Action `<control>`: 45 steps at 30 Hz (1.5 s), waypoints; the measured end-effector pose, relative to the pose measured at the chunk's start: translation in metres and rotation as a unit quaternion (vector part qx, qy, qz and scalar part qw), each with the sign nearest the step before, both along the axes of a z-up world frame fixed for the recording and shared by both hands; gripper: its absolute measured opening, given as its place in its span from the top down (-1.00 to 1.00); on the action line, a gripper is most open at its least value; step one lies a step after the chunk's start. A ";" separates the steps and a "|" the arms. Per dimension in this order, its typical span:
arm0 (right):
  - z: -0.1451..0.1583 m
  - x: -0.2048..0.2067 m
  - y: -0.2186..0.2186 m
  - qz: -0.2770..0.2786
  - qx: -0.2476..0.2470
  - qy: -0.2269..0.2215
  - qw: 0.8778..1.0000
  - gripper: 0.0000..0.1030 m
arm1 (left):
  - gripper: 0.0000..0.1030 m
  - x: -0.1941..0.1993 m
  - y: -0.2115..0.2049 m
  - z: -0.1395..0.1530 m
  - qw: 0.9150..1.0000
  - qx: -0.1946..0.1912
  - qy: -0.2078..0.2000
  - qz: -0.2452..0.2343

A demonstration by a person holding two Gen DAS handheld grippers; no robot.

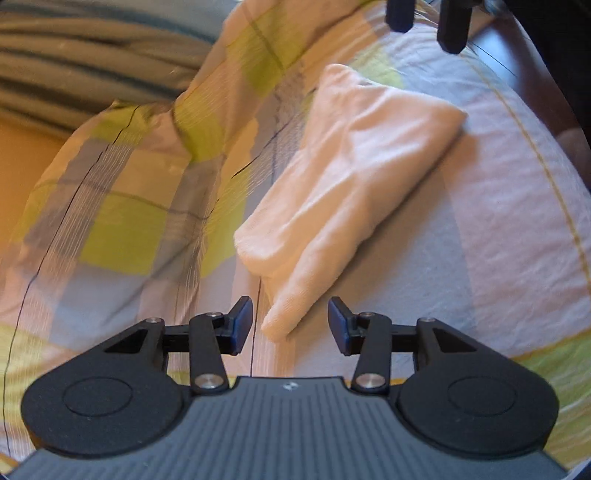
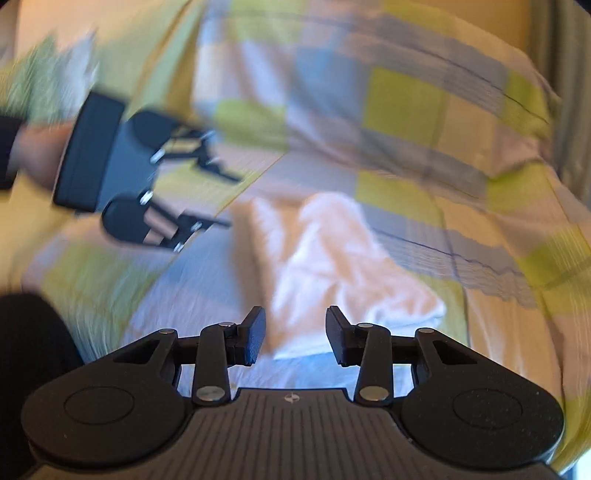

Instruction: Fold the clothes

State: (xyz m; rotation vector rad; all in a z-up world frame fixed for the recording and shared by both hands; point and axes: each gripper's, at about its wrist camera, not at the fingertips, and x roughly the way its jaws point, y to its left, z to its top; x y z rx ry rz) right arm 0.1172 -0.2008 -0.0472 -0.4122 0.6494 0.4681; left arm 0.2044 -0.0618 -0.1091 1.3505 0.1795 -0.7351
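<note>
A white garment (image 1: 343, 177) lies folded into a long narrow bundle on the checked bed cover (image 1: 498, 229). My left gripper (image 1: 290, 325) hovers open just short of the bundle's near end, nothing between its fingers. At the top of the left wrist view, the right gripper's fingertips (image 1: 424, 22) hang above the bundle's far end, spread apart. In the right wrist view the same white garment (image 2: 332, 258) lies ahead of my open right gripper (image 2: 295, 334), which holds nothing. The left gripper (image 2: 225, 199) shows there blurred at the left, held by a hand (image 2: 37, 155).
A pillow (image 1: 122, 206) in the same yellow, grey and pink checks sits left of the garment. Striped grey-blue fabric (image 1: 92, 55) lies at the far left. Dark wood floor (image 1: 517, 59) shows past the bed edge. Another rumpled pillow (image 2: 424, 110) lies beyond the garment in the right wrist view.
</note>
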 end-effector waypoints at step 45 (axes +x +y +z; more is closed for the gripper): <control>-0.014 -0.021 -0.088 -0.029 -0.204 -0.043 0.978 0.63 | 0.81 -0.078 -0.041 0.056 0.967 -0.109 0.170 0.153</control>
